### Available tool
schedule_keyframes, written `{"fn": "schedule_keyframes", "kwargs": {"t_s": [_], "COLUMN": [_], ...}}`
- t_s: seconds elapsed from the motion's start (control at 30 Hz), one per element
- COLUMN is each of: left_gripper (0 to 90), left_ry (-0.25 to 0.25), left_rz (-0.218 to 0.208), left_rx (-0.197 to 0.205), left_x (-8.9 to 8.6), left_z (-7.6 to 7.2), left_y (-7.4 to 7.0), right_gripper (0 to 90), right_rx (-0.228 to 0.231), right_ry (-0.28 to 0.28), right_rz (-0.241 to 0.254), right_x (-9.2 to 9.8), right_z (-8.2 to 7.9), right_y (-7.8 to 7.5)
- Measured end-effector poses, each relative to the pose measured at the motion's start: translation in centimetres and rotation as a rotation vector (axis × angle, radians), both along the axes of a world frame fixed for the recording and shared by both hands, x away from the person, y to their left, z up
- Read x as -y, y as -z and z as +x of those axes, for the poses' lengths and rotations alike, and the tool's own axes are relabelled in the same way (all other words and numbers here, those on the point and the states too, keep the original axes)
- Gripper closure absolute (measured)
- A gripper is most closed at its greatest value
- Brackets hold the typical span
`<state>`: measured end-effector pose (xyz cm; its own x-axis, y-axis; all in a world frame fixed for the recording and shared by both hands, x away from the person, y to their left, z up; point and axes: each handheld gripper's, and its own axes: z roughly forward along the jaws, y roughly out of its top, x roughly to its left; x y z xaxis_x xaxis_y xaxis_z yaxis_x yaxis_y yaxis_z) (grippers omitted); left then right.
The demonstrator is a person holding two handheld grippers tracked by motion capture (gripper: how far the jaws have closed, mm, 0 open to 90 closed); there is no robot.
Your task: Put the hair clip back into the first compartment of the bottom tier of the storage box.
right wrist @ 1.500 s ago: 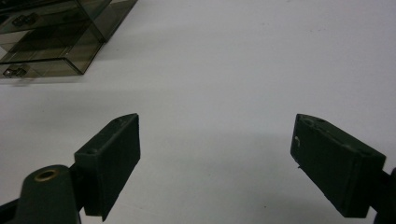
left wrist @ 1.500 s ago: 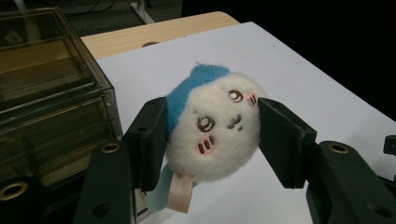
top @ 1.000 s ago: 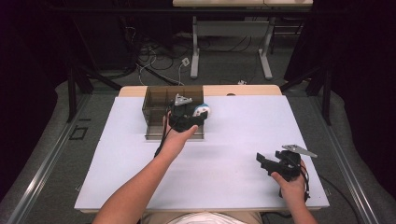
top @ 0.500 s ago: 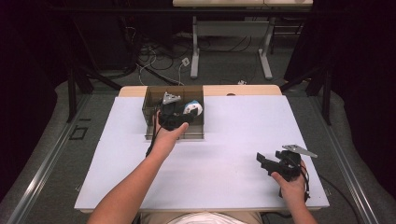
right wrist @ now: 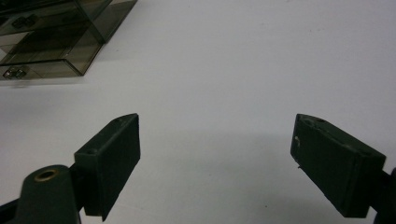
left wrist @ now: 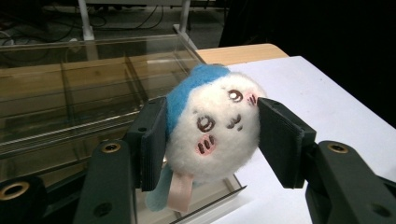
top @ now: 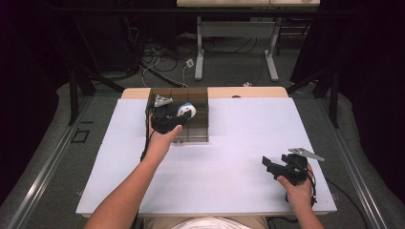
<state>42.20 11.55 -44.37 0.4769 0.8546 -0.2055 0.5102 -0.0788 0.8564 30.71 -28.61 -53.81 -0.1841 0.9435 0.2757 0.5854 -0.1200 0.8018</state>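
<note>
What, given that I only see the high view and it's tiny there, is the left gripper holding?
Observer: A round white plush toy with a blue top and a drawn face. The left gripper is shut on its sides.
Operator: Is it set down in the box?
Observer: No. It appears to hang above the clear box at its near corner, a pink tag dangling.
Operator: And the right gripper?
Observer: The right gripper has its jaws apart, with nothing between them.

Open room: the white worktop point(top: 224, 157) lies bare between the smoky transparent plastic divided box point(top: 196, 125) and the right claw point(top: 268, 163).
Obstacle: the box's upright walls and inner dividers point(left wrist: 70, 88) stand at the far left of the worktop.
Over the box: the left claw point(top: 177, 113) with the round blue-and-white plush toy point(left wrist: 212, 126) hangs above its compartments.
Right claw's front: bare white surface point(right wrist: 219, 70), the box well apart.
</note>
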Motion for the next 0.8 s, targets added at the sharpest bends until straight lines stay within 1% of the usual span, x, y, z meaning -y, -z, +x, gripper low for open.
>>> {"fn": "schedule_keyframes", "kwargs": {"t_s": [0.13,0.17,0.2,0.23,0.27,0.37,0.5,0.6,0.67,0.8], "left_gripper": [45.9,45.9,45.9,45.9,45.9,45.9,45.9,45.8,45.8,45.7], "left_ry": [-0.014,-0.018,-0.024,-0.030,-0.035,-0.046,-0.062,-0.065,-0.072,-0.088], "left_rz": [0.008,0.001,0.003,-0.003,-0.004,-0.006,-0.015,-0.004,-0.003,0.015], "left_rx": [-0.007,-0.013,-0.009,-0.017,-0.025,-0.029,-0.033,-0.036,-0.036,-0.037], "left_x": [-0.7,-0.8,-1.0,-1.2,-1.4,-2.0,-2.6,-3.2,-3.6,-4.2], "left_z": [-0.1,-0.1,-0.1,-0.1,-0.1,-0.1,-0.1,-0.2,-0.3,-0.4], "left_y": [0.4,0.5,0.7,0.8,1.0,1.2,1.6,1.9,2.1,2.6], "right_gripper": [15.5,15.5,15.5,15.5,15.5,15.5,15.5,15.5,15.5,15.5], "right_rx": [-0.004,0.008,0.002,-0.001,0.004,-0.002,-0.007,-0.006,-0.007,0.001], "right_ry": [-0.003,0.001,0.001,-0.003,-0.006,-0.008,-0.006,-0.007,-0.006,-0.010], "right_rz": [-0.002,-0.006,-0.002,0.001,-0.001,-0.013,-0.010,-0.010,-0.010,-0.013], "right_x": [0.0,0.0,0.0,0.0,0.1,0.1,0.0,0.0,0.0,0.0], "right_z": [0.0,0.0,0.0,0.0,0.0,0.0,0.0,0.0,0.0,0.0], "right_y": [0.0,0.0,0.0,0.0,0.0,0.0,0.0,0.0,0.0,0.0]}}
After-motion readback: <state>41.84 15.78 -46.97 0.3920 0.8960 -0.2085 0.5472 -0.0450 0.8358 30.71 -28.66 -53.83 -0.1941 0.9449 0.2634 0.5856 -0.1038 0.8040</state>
